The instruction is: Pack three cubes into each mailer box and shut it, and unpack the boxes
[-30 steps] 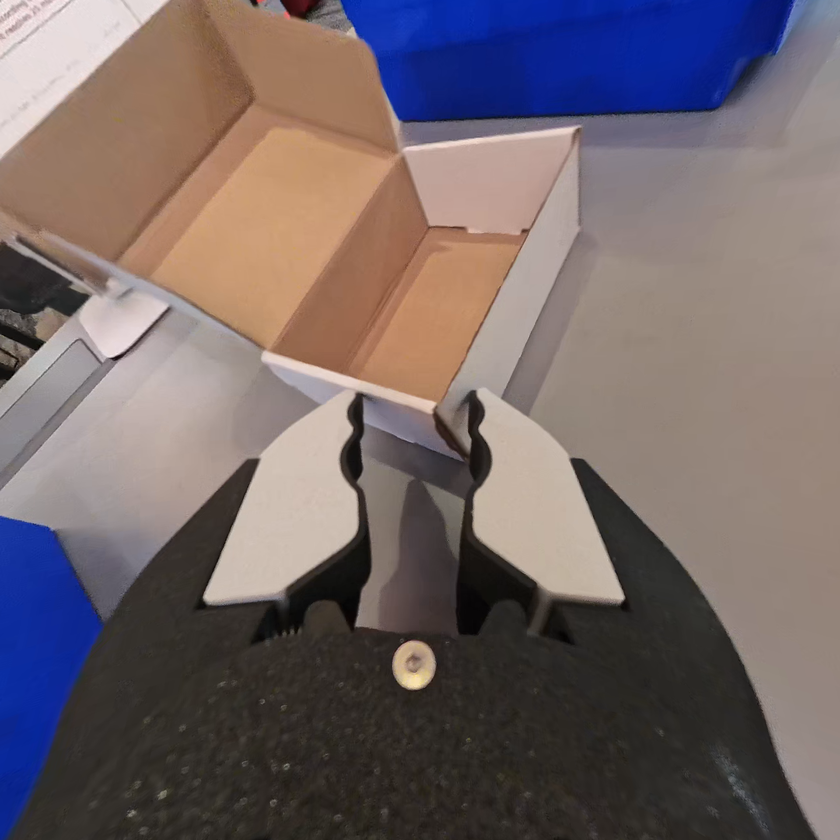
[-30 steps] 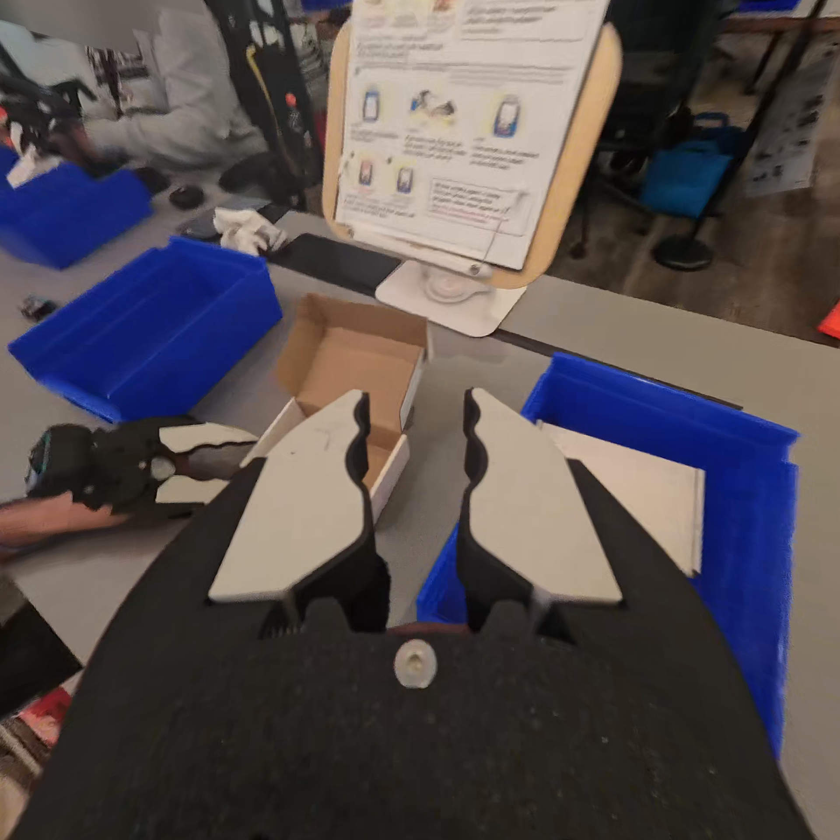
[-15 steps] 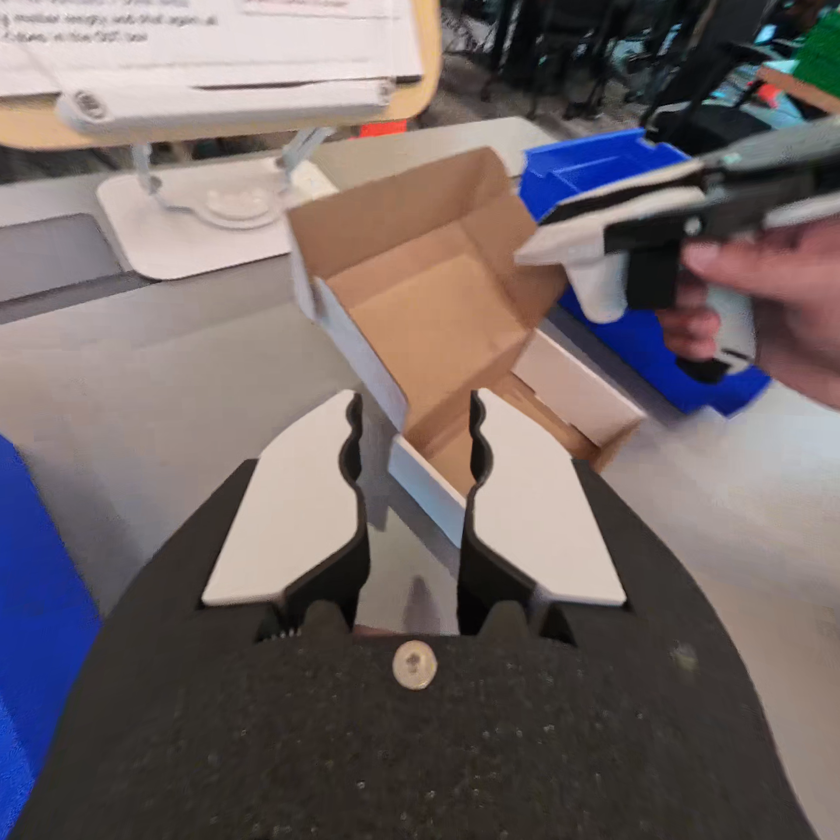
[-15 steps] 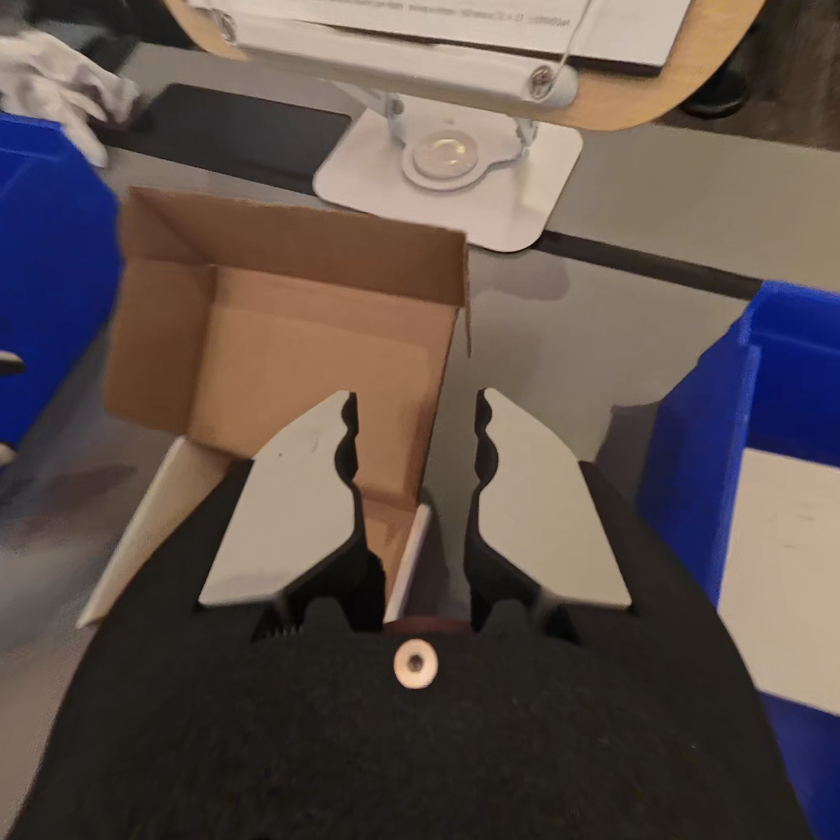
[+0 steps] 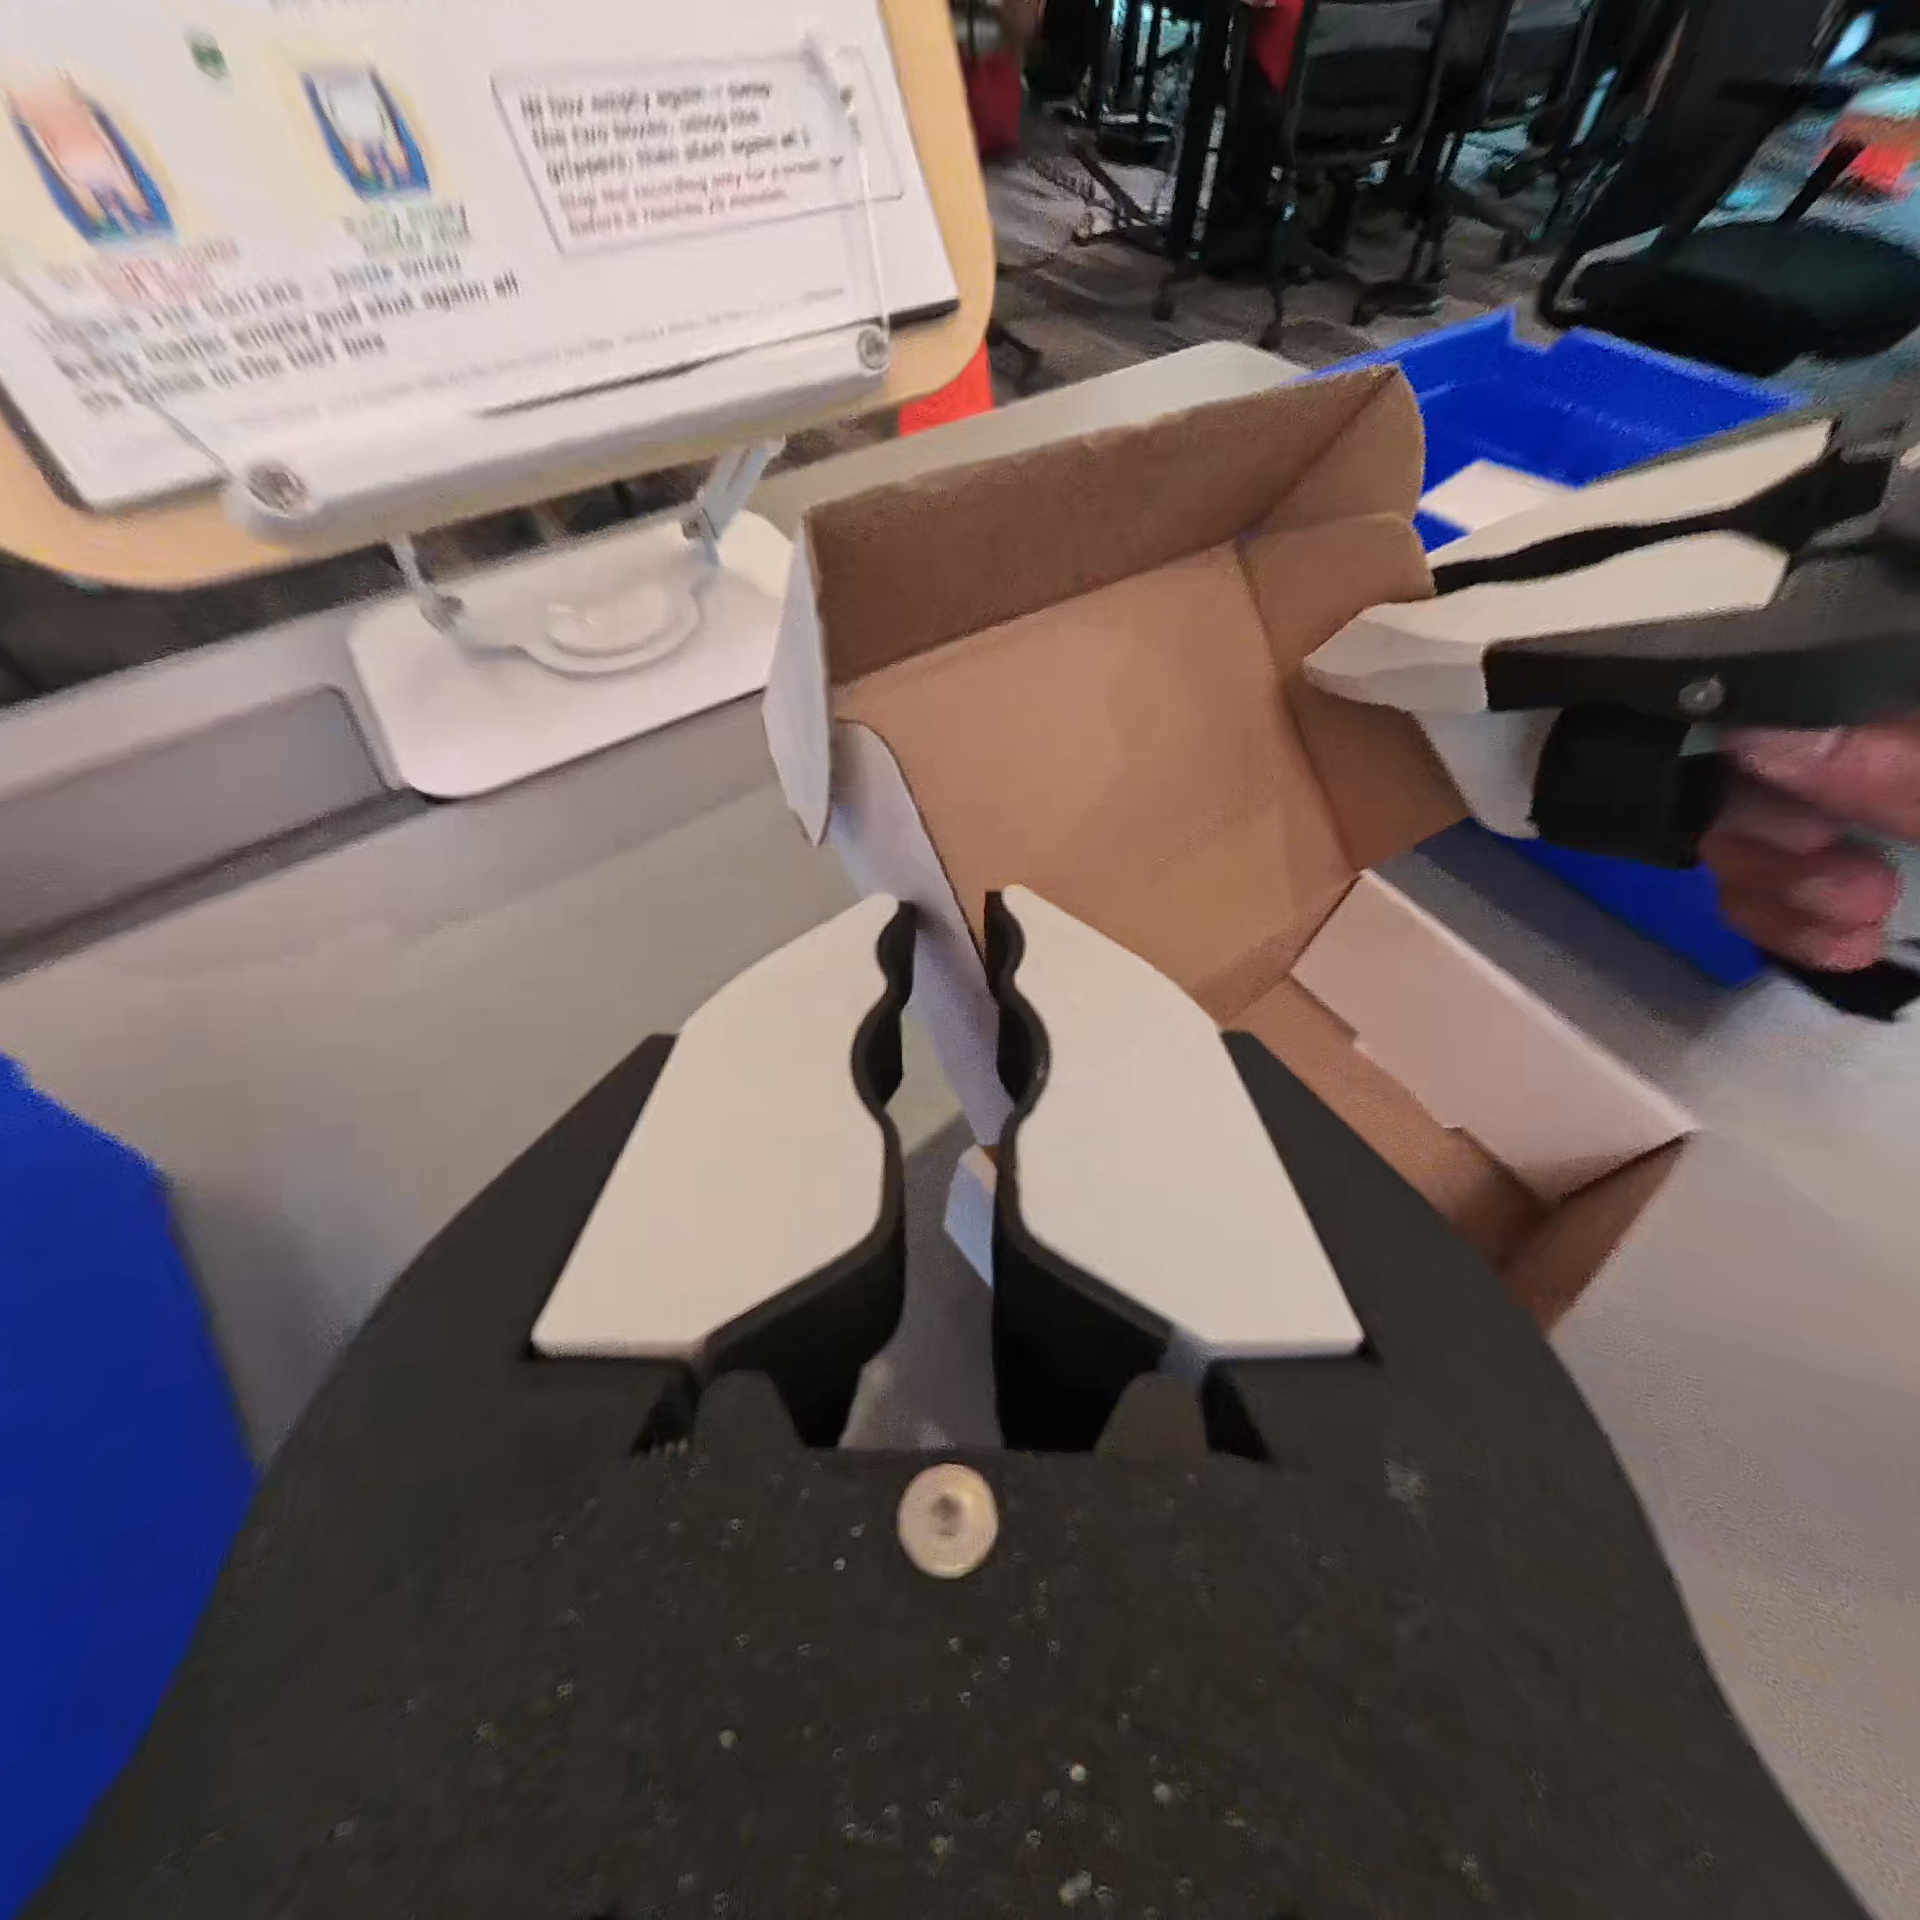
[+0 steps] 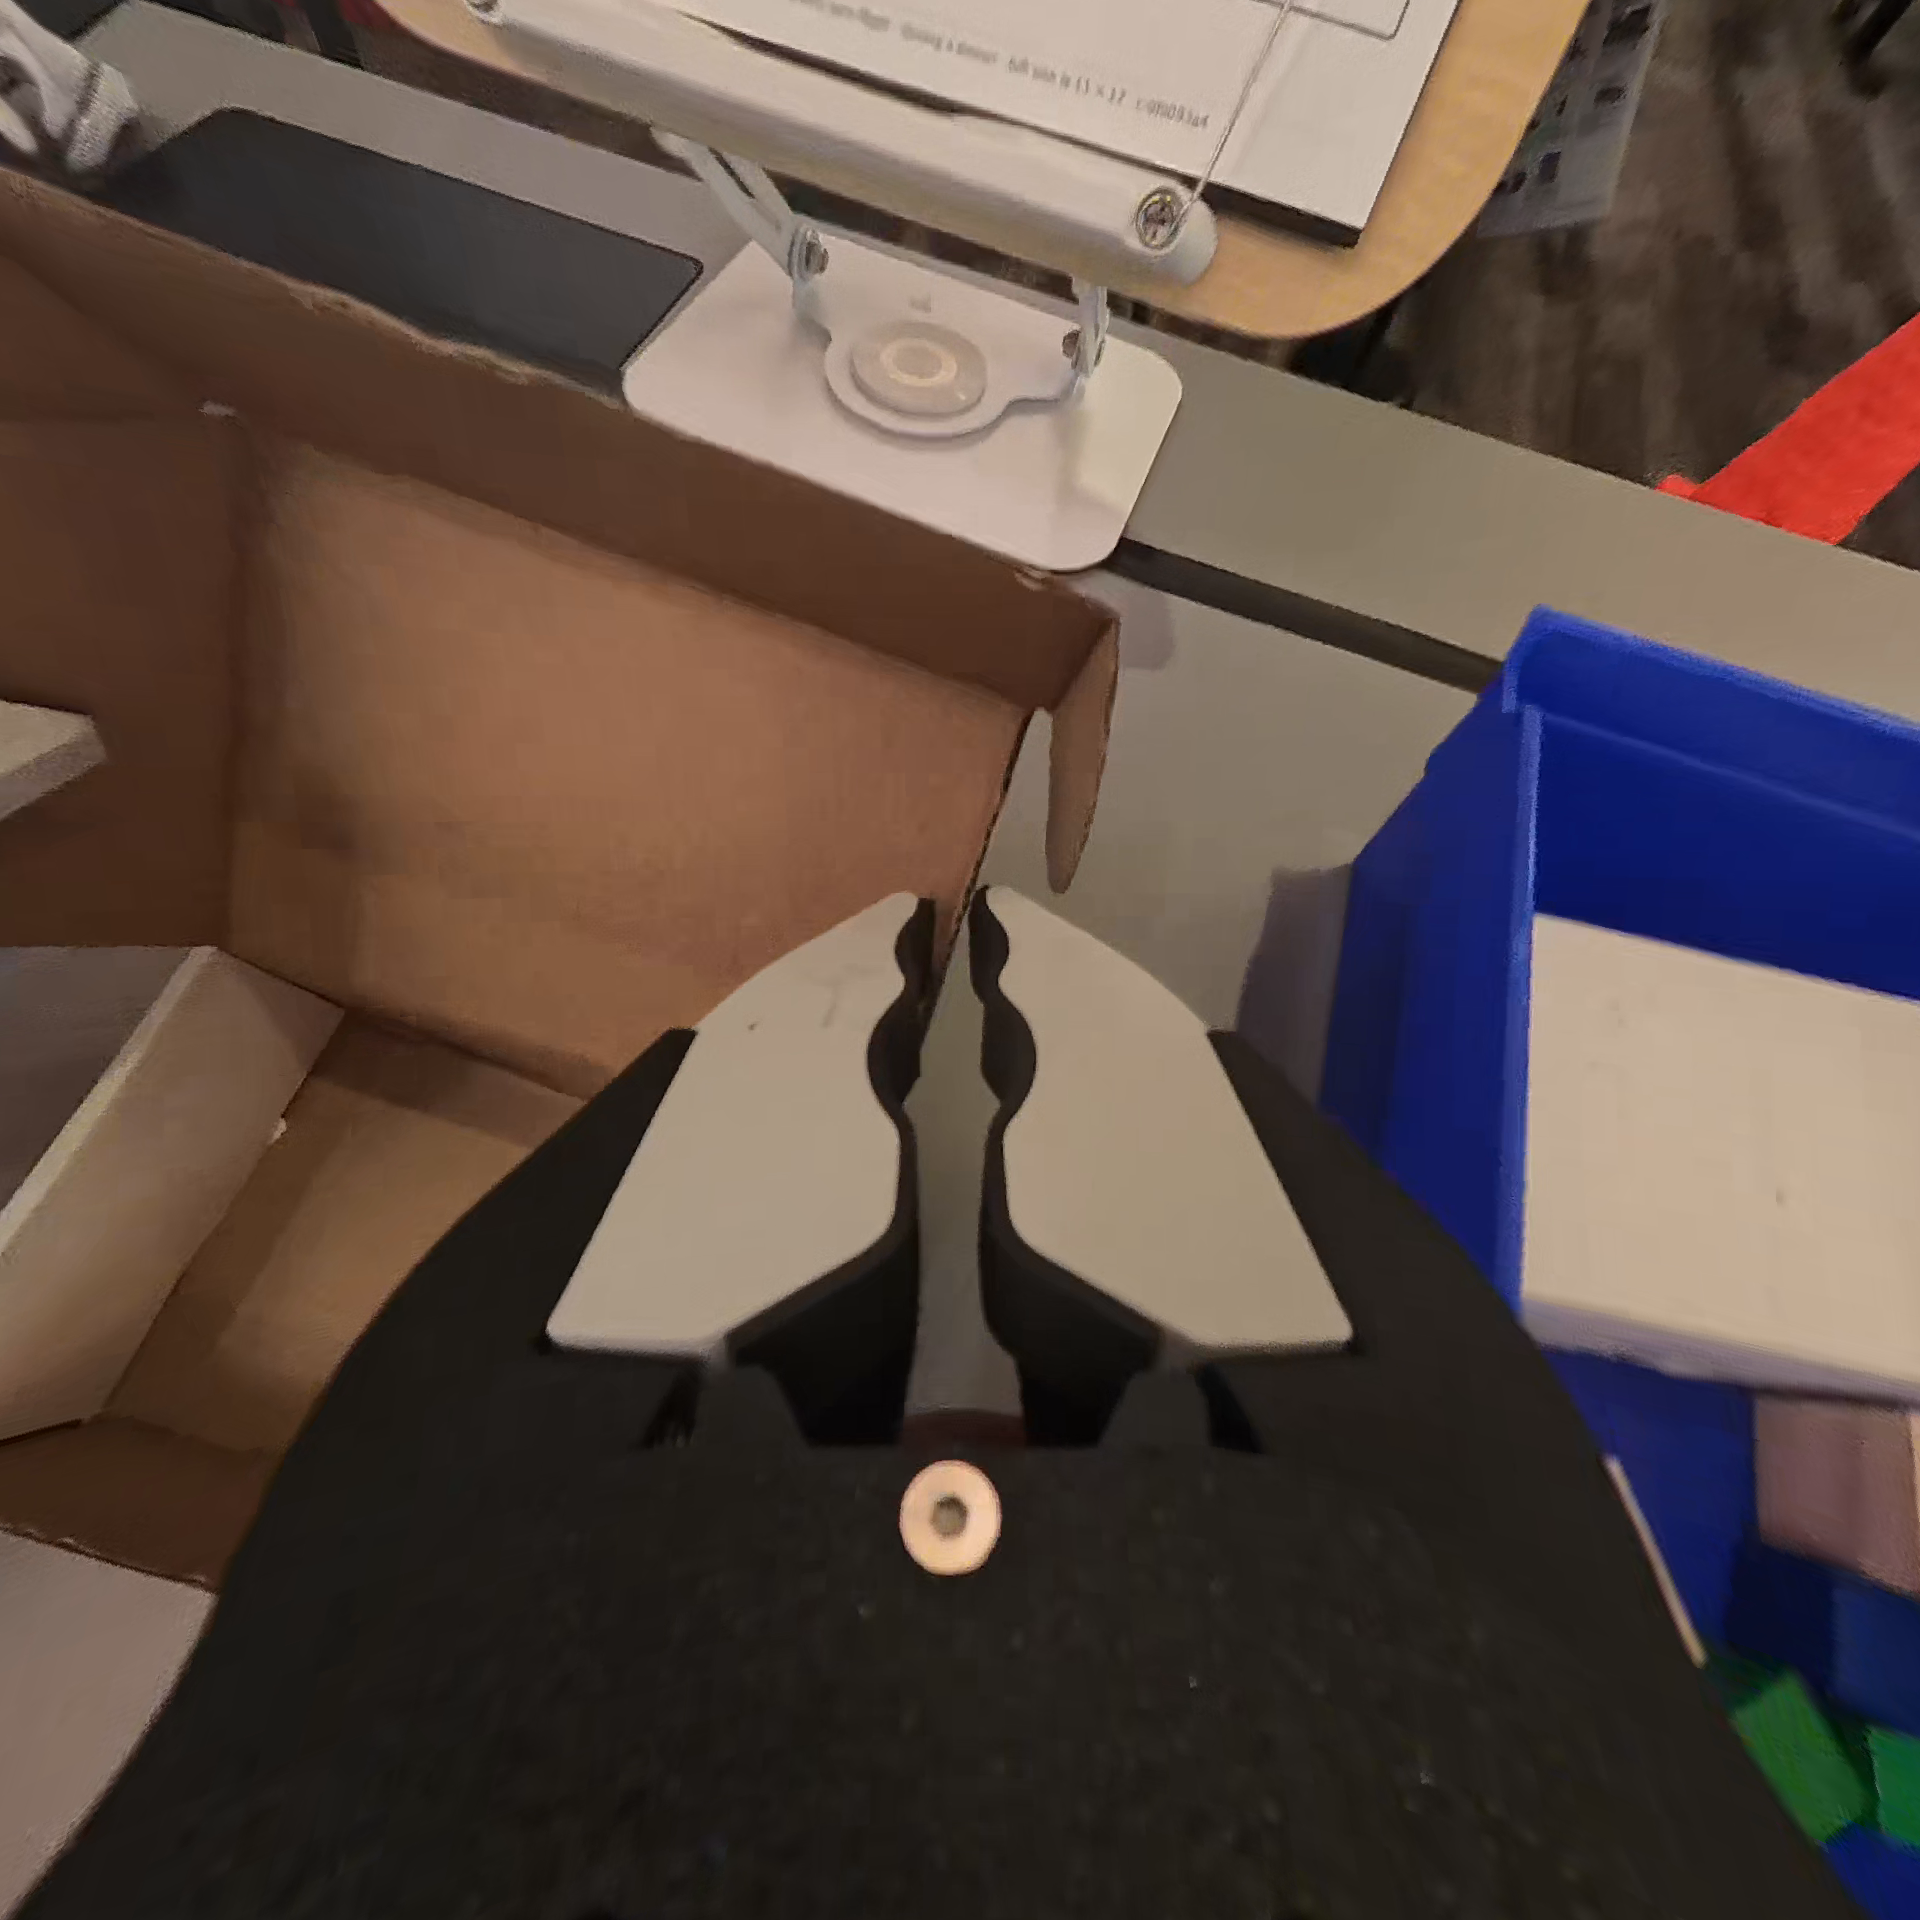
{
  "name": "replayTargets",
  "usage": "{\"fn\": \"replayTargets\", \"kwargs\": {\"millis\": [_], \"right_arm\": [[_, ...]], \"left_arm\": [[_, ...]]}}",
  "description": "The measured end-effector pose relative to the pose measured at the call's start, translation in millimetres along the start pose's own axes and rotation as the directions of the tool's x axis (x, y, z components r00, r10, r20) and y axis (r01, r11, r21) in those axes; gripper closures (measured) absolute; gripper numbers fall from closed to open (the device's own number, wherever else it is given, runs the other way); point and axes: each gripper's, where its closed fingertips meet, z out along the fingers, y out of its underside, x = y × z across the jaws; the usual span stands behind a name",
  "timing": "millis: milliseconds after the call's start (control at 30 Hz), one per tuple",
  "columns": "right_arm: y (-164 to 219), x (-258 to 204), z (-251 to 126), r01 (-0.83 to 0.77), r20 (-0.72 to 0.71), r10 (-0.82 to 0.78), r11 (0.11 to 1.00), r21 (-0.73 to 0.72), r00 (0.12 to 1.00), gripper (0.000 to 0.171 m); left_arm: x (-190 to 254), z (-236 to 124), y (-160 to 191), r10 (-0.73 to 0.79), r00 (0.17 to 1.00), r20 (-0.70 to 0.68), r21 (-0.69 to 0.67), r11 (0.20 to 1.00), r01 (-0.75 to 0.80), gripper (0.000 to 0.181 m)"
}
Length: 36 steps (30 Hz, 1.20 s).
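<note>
Mailer box sits open on the grey bench, brown card inside, white outside, its lid standing up and both hand-held grippers on it at once. Left hand-held gripper is clenched on the lid's left side flap, the white card edge running down between its fingers. Over on the far side, the right hand-held gripper comes in from the right, gripped by a person's hand, and pinches the lid's right side flap; its own camera shows the thin cardboard edge caught between the nearly closed tips. The tray of the box lies low and towards the right in the left wrist view, its white side wall nearest the blue bin, and no cubes show in the part of the tray that can be seen. Behind the box stands a document holder on a white base, carrying a printed sheet. In the right wrist view the blue bin sits just right of the box, with a flat white panel lying in it and green pieces at the bottom corner, too blurred to identify. Another blue bin edges in at the left.
</note>
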Motion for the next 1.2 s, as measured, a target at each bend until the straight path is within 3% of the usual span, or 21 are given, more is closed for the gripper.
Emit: {"fn": "replayTargets", "kwargs": {"millis": [100, 200, 367, 767, 1000, 1067, 1200], "right_arm": [[15, -14, -25, 0.018, -0.057, -0.014, 0.998, 0.066, 0.998, 0.165], [21, -26, -53, 0.067, -0.135, -0.044, 0.983, 0.171, 0.990, 0.165], [41, -42, -85, 0.104, -0.263, -0.044, 0.970, 0.220, 0.964, 0.163], [94, -75, -138, 0.045, -0.118, -0.016, 0.966, 0.255, 0.993, 0.163], [109, -80, -138, -0.012, -0.051, 0.021, 0.986, 0.168, 0.998, 0.163], [114, -84, -137, -0.070, -0.008, 0.072, 0.988, 0.136, 0.997, 0.162], [132, -89, -132, -0.033, 0.007, 0.033, 0.997, 0.076, 0.999, 0.162]], "left_arm": [[16, -24, 14, 0.117, 0.991, 0.071, 0.058, 0.991, -0.122, 0.169], [28, -47, 21, 0.143, 0.982, 0.120, 0.127, 0.979, -0.158, 0.171], [44, -64, 37, 0.285, 0.932, 0.223, 0.132, 0.939, -0.319, 0.170], [76, -113, 80, 0.262, 0.963, 0.060, 0.051, 0.963, -0.265, 0.172], [89, -124, 89, 0.305, 0.951, 0.045, -0.005, 0.952, -0.305, 0.170], [93, -125, 89, 0.281, 0.959, 0.028, -0.008, 0.960, -0.281, 0.169], [103, -121, 105, 0.231, 0.972, -0.035, -0.095, 0.968, -0.233, 0.167]]}}
